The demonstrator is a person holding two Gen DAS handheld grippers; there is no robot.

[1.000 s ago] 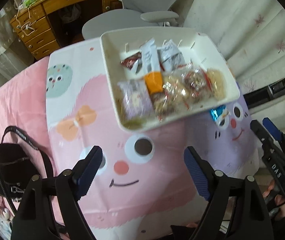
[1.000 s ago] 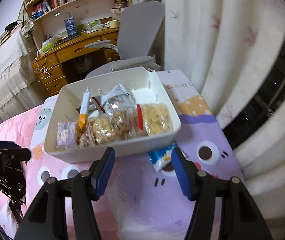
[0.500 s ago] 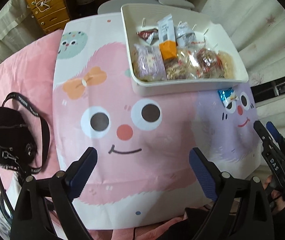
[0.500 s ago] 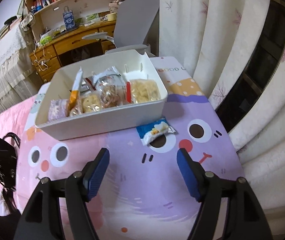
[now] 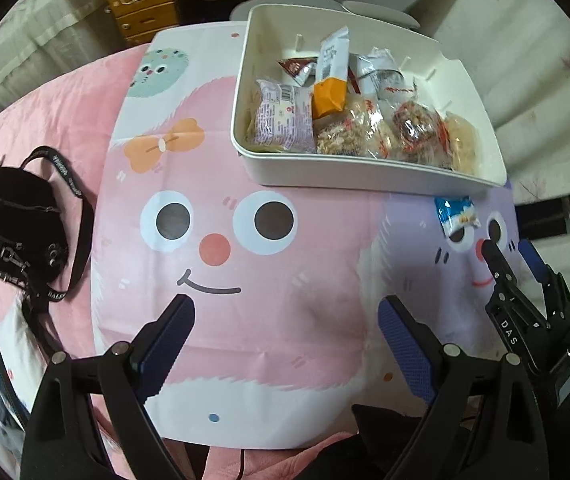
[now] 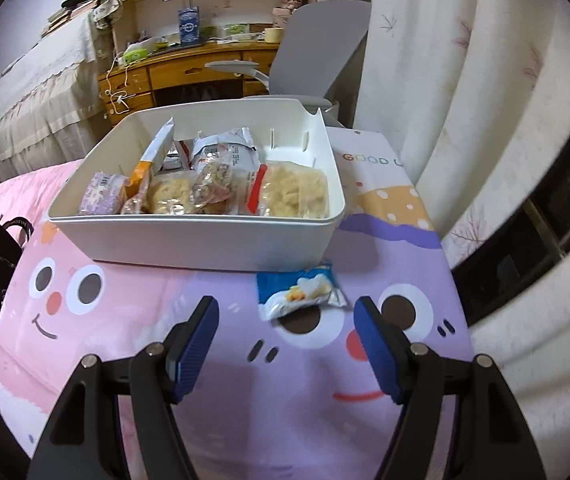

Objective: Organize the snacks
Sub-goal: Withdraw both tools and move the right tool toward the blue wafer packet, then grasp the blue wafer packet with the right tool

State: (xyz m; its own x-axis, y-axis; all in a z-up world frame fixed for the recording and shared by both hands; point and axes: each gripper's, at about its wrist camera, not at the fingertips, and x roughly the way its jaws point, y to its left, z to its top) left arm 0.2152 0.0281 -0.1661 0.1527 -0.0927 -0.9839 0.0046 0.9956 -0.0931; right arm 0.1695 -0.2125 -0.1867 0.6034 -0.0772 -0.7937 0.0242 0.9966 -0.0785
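- Snack sorting appears nearly finished: a white plastic bin (image 6: 189, 236) with smooth rounded walls, standing toward the far edge of the cartoon-printed cloth (image 6: 221, 360), already holds a packed row of wrapped snacks (image 6: 205, 188) lined along its near wall
- One item is left outside, judging by what shows: a small blue-and-white snack packet (image 6: 299, 290), crinkled and glossy, lying flat on the cloth just beside the bin's near wall, toward the cloth's right edge
- The right gripper (image 6: 287, 346) hangs over the purple half of the cloth with its ribbed blue pads spread wide and nothing between them; the loose packet lies just beyond its fingertips, untouched
- The left gripper (image 5: 287, 334) points down over the pink cartoon face, its pads likewise set wide apart and empty, well away from bin and packet
- Inside the bin: clear bags of pale, crumbly pieces, a lilac wrapper, an orange-and-white sachet standing on end, and silver foil packs behind
- A black zipped pouch (image 5: 13, 232) with a printed strap rests off the cloth's left edge, on the pink bedding (image 5: 45, 108)
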